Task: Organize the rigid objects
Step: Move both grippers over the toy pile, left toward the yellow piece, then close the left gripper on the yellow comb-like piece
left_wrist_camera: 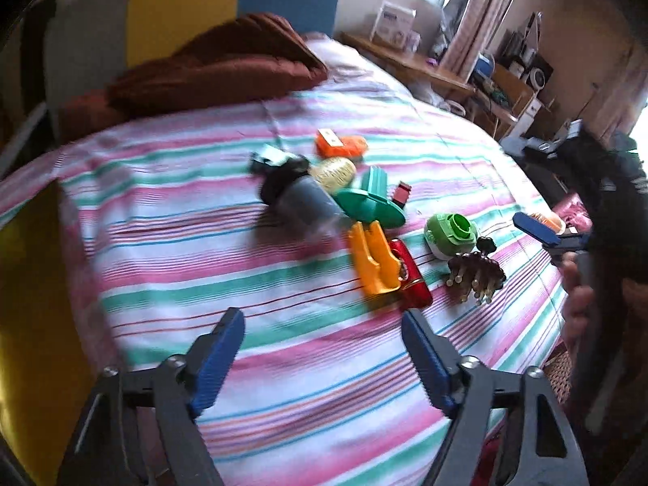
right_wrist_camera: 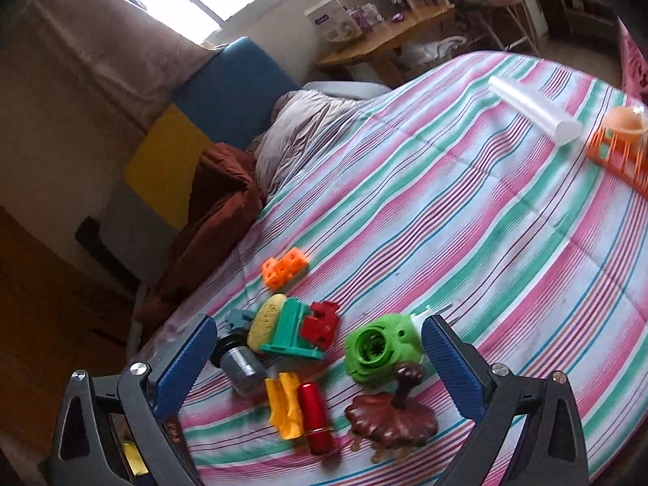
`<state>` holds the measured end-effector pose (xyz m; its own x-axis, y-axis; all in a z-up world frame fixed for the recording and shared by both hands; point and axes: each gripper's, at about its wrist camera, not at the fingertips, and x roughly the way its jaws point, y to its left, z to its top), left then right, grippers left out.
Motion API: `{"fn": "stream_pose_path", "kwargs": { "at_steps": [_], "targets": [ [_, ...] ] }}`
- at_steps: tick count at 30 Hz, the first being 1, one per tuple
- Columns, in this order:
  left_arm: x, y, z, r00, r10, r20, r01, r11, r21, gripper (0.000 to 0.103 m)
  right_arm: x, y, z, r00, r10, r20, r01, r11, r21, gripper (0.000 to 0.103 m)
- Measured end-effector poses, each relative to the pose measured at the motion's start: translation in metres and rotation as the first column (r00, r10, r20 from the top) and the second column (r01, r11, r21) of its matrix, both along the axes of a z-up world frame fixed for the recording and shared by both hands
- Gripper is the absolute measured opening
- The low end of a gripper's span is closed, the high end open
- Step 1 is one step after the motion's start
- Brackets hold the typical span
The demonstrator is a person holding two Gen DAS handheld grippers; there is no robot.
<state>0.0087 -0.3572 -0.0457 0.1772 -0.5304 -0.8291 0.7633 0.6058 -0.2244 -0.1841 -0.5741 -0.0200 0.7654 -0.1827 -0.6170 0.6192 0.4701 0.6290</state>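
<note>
A pile of small objects lies on the striped bed sheet (left_wrist_camera: 243, 243): a grey jar (left_wrist_camera: 299, 198) with a black lid, a yellow scrubber (left_wrist_camera: 334, 172), an orange block (left_wrist_camera: 340, 143), a teal part (left_wrist_camera: 370, 202), a yellow plastic piece (left_wrist_camera: 374, 261), a red cylinder (left_wrist_camera: 411, 279), a green round gadget (left_wrist_camera: 449, 235) and a brown pronged piece (left_wrist_camera: 476, 273). My left gripper (left_wrist_camera: 322, 318) hovers open short of the pile, with nothing between its fingers. My right gripper (right_wrist_camera: 320, 324) stands open over the pile, its pads beside the jar (right_wrist_camera: 241, 368) and the green gadget (right_wrist_camera: 378, 348), pressing on nothing.
A clear plastic roll (right_wrist_camera: 534, 109) and an orange rack (right_wrist_camera: 619, 150) holding a cup lie at the far right of the bed. A brown blanket (left_wrist_camera: 218, 65) is heaped at the headboard. A wooden table (left_wrist_camera: 409, 56) stands beyond the bed. A hand (left_wrist_camera: 579, 303) holds the right gripper.
</note>
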Motion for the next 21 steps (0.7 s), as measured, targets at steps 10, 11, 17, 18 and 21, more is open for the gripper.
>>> {"fn": "stream_pose_path", "kwargs": {
  "at_steps": [10, 11, 17, 18, 21],
  "targets": [
    [0.012, -0.062, -0.022, 0.995, 0.023, -0.094, -0.022, 1.000, 0.004, 0.068, -0.003, -0.005, -0.004, 0.999, 0.003, 0.038, -0.005, 0.998, 0.066, 0.103],
    [0.013, -0.069, -0.025, 0.995, 0.025, -0.096, -0.024, 1.000, 0.008, 0.065, -0.003, -0.005, -0.004, 0.999, 0.004, 0.042, -0.007, 0.998, 0.065, 0.103],
    [0.019, -0.086, -0.044, 0.996, 0.026, -0.082, -0.021, 0.998, 0.050, 0.045, -0.005, -0.008, -0.006, 0.999, -0.013, 0.045, 0.009, 0.996, 0.084, 0.103],
    [0.019, -0.084, -0.045, 0.997, 0.028, -0.074, -0.024, 0.998, 0.055, 0.043, -0.005, -0.008, -0.007, 0.999, -0.015, 0.046, 0.011, 0.996, 0.087, 0.103],
    [0.019, -0.076, -0.046, 0.999, 0.018, -0.049, -0.014, 0.998, 0.064, 0.036, -0.004, -0.009, -0.006, 0.999, -0.009, 0.044, 0.005, 0.996, 0.084, 0.103]
  ]
}}
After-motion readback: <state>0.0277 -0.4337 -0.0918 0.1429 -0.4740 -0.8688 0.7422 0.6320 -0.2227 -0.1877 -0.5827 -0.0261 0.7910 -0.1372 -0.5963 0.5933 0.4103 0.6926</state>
